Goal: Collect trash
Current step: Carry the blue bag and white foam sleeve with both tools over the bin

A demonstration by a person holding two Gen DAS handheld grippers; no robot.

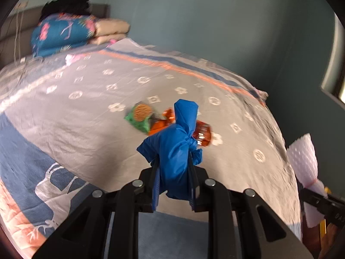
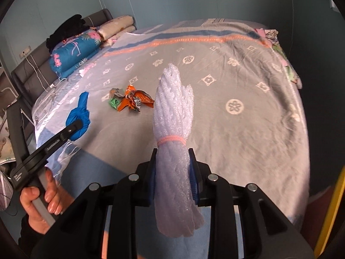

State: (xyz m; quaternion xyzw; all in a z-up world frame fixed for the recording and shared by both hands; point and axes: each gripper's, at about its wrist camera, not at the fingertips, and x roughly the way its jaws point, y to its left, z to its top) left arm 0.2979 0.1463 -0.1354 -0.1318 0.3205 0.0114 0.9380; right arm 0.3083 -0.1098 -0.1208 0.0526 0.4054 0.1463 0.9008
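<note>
Blue knotted bag [image 1: 174, 151]: crumpled plastic, tied near its upper part, standing upright with a pointed tip on top, clamped at its lower end. White foam-wrap bundle [image 2: 174, 133]: bubble-textured sheet, rolled lengthwise and bound at mid-length by a pink elastic band [image 2: 171, 139], standing upright, clamped below the band. Orange wrappers [image 2: 134, 100] and a green snack packet [image 1: 140, 116]: crumpled, lying together flat on the bed cover [image 2: 237, 133], touching one another.
</note>
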